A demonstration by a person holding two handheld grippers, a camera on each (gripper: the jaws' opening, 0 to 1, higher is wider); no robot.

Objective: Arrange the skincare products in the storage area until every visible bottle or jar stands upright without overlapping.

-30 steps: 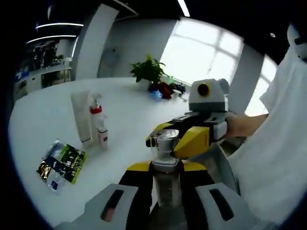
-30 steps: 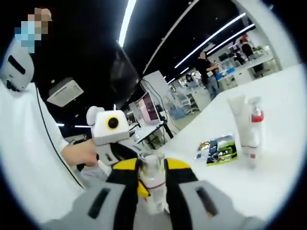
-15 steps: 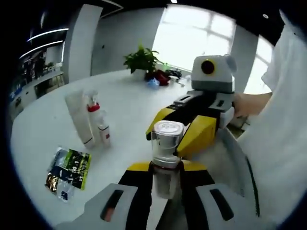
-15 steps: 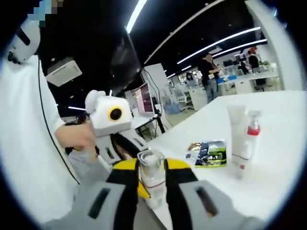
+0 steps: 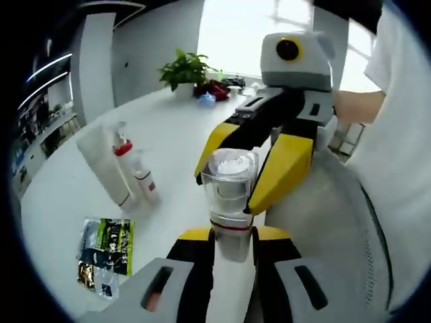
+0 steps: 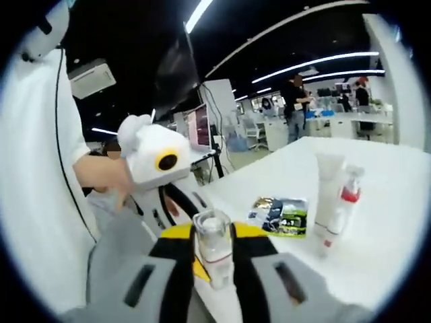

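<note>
A white bottle [image 5: 230, 202] with a clear cap and a red band rises between the jaws of my left gripper [image 5: 230, 237], which is shut on its body. My right gripper [image 5: 232, 192] reaches in from the right, its yellow jaws closed against the sides of the cap. In the right gripper view the same bottle [image 6: 212, 245] stands between the right gripper's [image 6: 213, 250] jaws, with the left gripper [image 6: 176, 207] behind it. A white tube [image 5: 101, 161] and a small red-collared spray bottle [image 5: 138, 178] stand upright side by side on the white table [image 5: 168, 134].
A flat sachet pack [image 5: 108, 245] lies on the table near the tube. The tube [image 6: 326, 192], spray bottle [image 6: 339, 212] and sachets [image 6: 279, 214] also sit right of the held bottle. A potted plant [image 5: 185, 67] stands far back. The person's white sleeve [image 5: 404, 168] is alongside.
Both views have tilted and shifted with the hands. The held bottle looms larger and closer in the left gripper view. Both grippers keep their hold; the things on the table stay put.
</note>
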